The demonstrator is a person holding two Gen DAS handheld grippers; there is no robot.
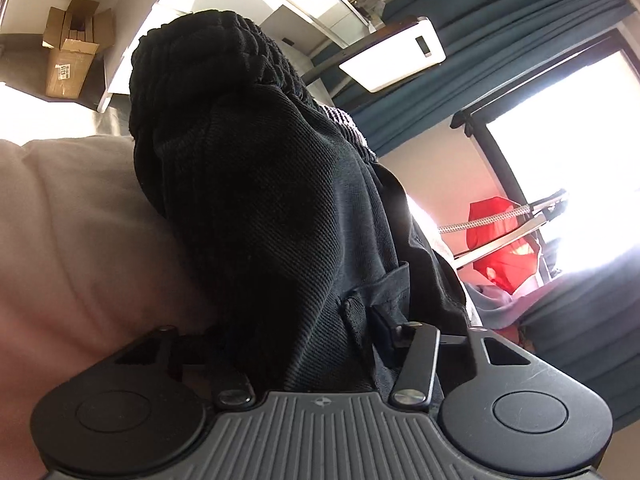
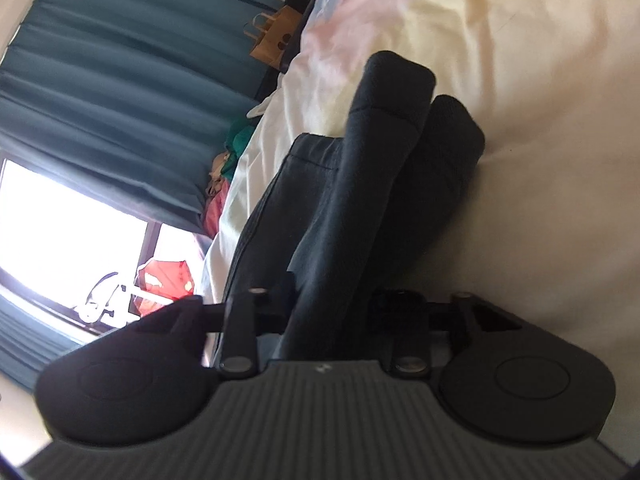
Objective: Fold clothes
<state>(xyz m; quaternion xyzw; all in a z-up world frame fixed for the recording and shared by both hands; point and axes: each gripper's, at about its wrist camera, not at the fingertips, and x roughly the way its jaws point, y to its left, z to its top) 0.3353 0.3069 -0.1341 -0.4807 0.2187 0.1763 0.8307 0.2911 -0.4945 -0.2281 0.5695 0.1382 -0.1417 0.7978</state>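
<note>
A dark navy garment, likely trousers with an elastic waistband and a pocket, fills the left wrist view. My left gripper is shut on its fabric, which bunches between the fingers and hides the tips. In the right wrist view the same dark garment hangs in long folds over the cream bedsheet. My right gripper is shut on the cloth, and the fingertips are buried in it.
Teal curtains and a bright window stand beside the bed. A red item hangs on a rack. A cardboard box, a white shelf unit, a paper bag and piled clothes lie around.
</note>
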